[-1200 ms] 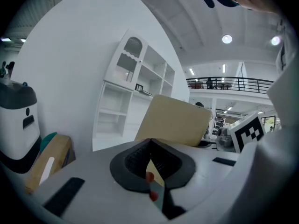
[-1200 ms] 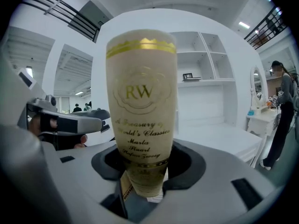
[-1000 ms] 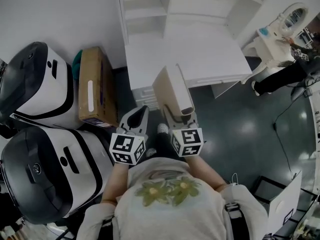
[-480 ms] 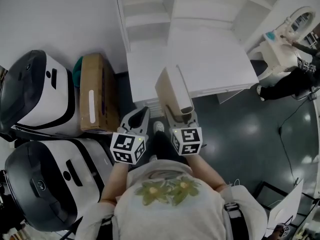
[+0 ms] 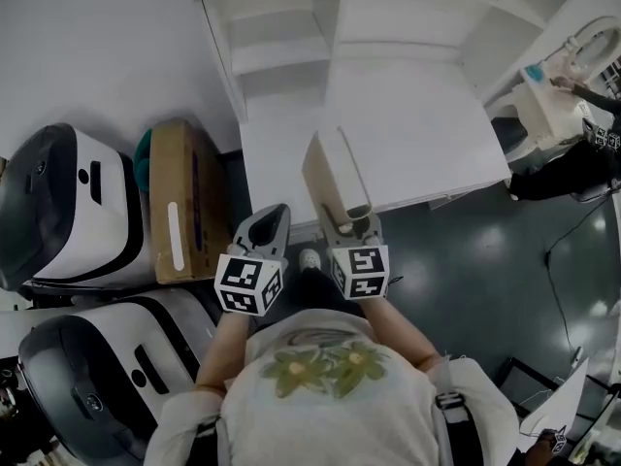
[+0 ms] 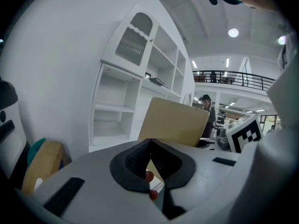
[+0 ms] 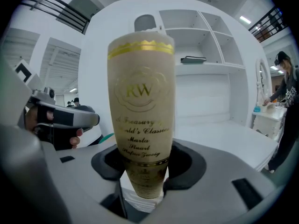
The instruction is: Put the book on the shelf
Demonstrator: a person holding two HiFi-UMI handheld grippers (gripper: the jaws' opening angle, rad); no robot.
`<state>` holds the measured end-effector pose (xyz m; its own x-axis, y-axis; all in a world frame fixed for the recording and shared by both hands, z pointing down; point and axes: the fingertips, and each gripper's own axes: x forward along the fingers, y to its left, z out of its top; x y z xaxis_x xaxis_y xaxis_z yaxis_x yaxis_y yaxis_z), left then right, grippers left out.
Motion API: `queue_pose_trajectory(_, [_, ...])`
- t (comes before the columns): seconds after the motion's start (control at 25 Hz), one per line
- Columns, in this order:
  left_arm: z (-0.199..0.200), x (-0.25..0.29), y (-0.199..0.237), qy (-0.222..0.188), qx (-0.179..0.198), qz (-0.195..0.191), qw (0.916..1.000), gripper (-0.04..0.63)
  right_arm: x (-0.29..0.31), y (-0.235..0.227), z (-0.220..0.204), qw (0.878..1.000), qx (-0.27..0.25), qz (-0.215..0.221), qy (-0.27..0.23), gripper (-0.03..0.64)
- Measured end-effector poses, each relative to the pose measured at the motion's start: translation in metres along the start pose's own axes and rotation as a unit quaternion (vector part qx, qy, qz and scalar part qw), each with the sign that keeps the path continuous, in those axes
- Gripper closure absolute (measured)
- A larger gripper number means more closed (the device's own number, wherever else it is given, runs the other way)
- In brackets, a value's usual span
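In the head view a thick cream-coloured book stands upright over the front edge of the white desk top. My right gripper is shut on its lower end. The right gripper view shows its gold-lettered spine rising between the jaws of the right gripper. The white shelf unit stands beyond, its compartments mostly bare. My left gripper hangs left of the book, shut on nothing. From the left gripper the book's cover shows to the right, the shelf unit behind.
A dark book lies flat on an upper shelf. A cardboard box and two white-and-black machines crowd the floor at left. A person stands by a small white table at far right.
The shelf unit and desk have drawn nearer and lower in the head view. The book, still in the right gripper, now stands over the desk's front edge. The left gripper stays shut.
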<state>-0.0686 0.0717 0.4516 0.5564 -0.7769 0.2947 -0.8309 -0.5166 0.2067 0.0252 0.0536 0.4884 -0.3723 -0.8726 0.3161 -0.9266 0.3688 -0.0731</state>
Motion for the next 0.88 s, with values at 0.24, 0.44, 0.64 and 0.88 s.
queue_pose_trajectory(0.24, [0.015, 0.031, 0.025, 0.007, -0.003, 0.006, 1.0, 0.568, 0.04, -0.02, 0.012, 1.0, 0.001, -0.005, 0.008, 0.388])
queue_pose_trajectory(0.44, [0.021, 0.056, 0.044, 0.013, -0.009, 0.014, 0.9998, 0.568, 0.075, -0.037, 0.014, 1.0, -0.003, -0.004, 0.017, 0.388])
queue_pose_trajectory(0.64, [0.028, 0.08, 0.064, 0.016, -0.012, 0.023, 0.9995, 0.568, 0.107, -0.052, 0.011, 1.0, -0.003, -0.004, 0.03, 0.388])
queue_pose_trajectory(0.88, [0.04, 0.107, 0.085, 0.013, -0.017, 0.039, 0.999, 0.568, 0.143, -0.065, 0.012, 0.999, -0.006, 0.011, 0.04, 0.388])
